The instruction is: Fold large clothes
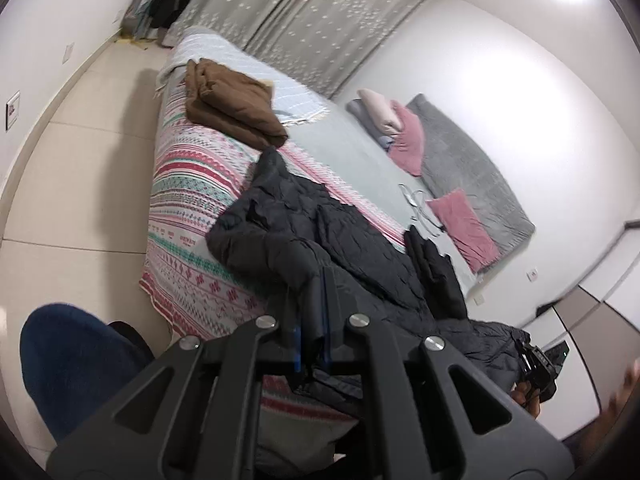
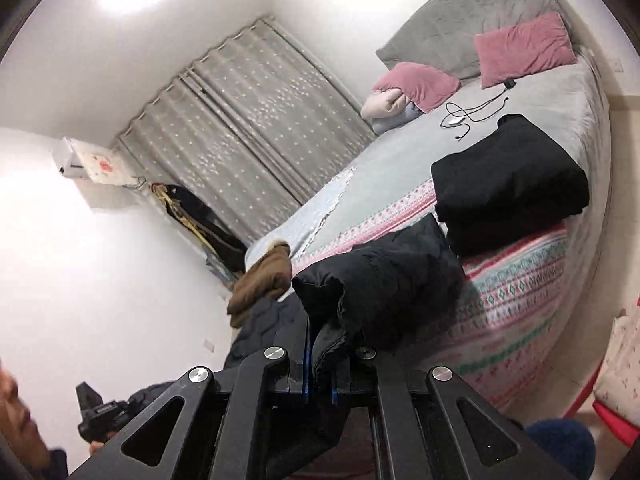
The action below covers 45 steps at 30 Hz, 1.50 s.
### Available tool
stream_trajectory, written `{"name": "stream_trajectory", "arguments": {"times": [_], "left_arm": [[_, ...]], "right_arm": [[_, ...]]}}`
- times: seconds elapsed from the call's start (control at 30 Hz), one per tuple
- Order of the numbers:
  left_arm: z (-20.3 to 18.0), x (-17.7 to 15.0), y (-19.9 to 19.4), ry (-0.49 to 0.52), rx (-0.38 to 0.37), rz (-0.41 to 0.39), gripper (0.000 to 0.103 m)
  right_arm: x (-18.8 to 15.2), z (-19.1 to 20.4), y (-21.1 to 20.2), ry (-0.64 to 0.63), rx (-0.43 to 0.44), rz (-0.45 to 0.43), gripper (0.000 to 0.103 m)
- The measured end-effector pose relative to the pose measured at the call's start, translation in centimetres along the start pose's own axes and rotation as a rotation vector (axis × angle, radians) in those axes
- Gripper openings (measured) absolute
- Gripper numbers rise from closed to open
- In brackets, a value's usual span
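jacket: big dark grey quilted puffer jacket (image 1: 320,240), bulky and slippery-looking, sprawled over the near edge of the bed with the patterned pink-and-teal bedspread (image 1: 188,216); part of it hangs off toward the person

left gripper: black two-finger left gripper (image 1: 314,308), jaws pinched tight on a fold of the jacket's near hem

right gripper: black two-finger right gripper (image 2: 320,344), also clamped down, with a puffy rolled edge of the same jacket bunched between the fingers

already folded, looks like: brown padded coat (image 1: 232,112) at the far left end of the bed, black folded garment (image 2: 508,184) farther right toward the pillows

other stuff: white charger cable (image 2: 468,116) lying loose on the grey sheet near the pink cushions (image 2: 524,48)

step, my guess: lifting the jacket by two points to spread it flat before the fold

what could go wrong: padding is thick, so each pinch probably only has the outer shell; the weight hanging off the bed could drag it out of one grip. Swinging it wide could also clip the brown coat or snag the cable, honestly.
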<state>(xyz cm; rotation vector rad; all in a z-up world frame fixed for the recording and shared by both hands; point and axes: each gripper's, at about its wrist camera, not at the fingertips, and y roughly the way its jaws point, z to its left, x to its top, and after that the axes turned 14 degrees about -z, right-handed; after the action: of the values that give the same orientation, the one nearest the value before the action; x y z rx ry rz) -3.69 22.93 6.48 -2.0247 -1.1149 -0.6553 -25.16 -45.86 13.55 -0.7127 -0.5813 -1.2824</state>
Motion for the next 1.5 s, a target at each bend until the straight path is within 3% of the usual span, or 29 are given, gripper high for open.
{"name": "stream_trajectory", "arguments": {"times": [0.2, 0.37, 0.5, 0.6, 0.7, 0.93, 1.03, 1.17, 1.27, 1.33, 1.4, 1.5], "left_arm": [[-2.7, 5.5, 7.0, -0.014, 0.045, -0.031, 0.008], [-4.3, 9.6, 18.8, -0.028, 0.198, -0.062, 0.009], [-3.8, 9.1, 28.1, 0.022, 0.285, -0.031, 0.009], [-2.2, 7.8, 33.7, 0.060, 0.383, 0.041, 0.009], [-0.9, 7.4, 37.1, 0.028, 0.416, 0.099, 0.010], [0.3, 8.0, 41.6, 0.030, 0.403, 0.191, 0.020], [1.6, 8.8, 42.1, -0.063, 0.372, 0.232, 0.027], [2.8, 9.9, 41.5, -0.173, 0.330, 0.206, 0.031], [3.5, 10.8, 40.6, -0.212, 0.315, 0.165, 0.038], [3.7, 11.3, 39.8, -0.186, 0.371, 0.094, 0.049], [3.9, 11.6, 39.3, -0.155, 0.427, 0.057, 0.049], [3.6, 11.6, 38.8, -0.126, 0.424, 0.048, 0.049]], "right_arm": [[3.5, 0.4, 7.0, 0.070, -0.007, -0.016, 0.006], [6.8, 0.0, 15.8, 0.080, -0.099, 0.000, 0.006], [7.6, -3.1, 23.6, 0.138, -0.226, 0.045, 0.006], [6.2, -6.7, 29.4, 0.171, -0.333, 0.111, 0.006], [4.7, -9.5, 33.3, 0.180, -0.411, 0.179, 0.006], [3.2, -14.3, 38.2, 0.266, -0.495, 0.265, 0.011], [3.4, -16.4, 39.0, 0.387, -0.511, 0.265, 0.017], [4.0, -17.0, 38.8, 0.460, -0.468, 0.222, 0.018], [4.7, -16.5, 38.6, 0.425, -0.463, 0.182, 0.020], [5.3, -16.0, 38.1, 0.366, -0.483, 0.154, 0.026], [6.0, -15.3, 37.2, 0.283, -0.542, 0.103, 0.032], [6.1, -13.6, 36.7, 0.166, -0.563, 0.116, 0.034]]}}
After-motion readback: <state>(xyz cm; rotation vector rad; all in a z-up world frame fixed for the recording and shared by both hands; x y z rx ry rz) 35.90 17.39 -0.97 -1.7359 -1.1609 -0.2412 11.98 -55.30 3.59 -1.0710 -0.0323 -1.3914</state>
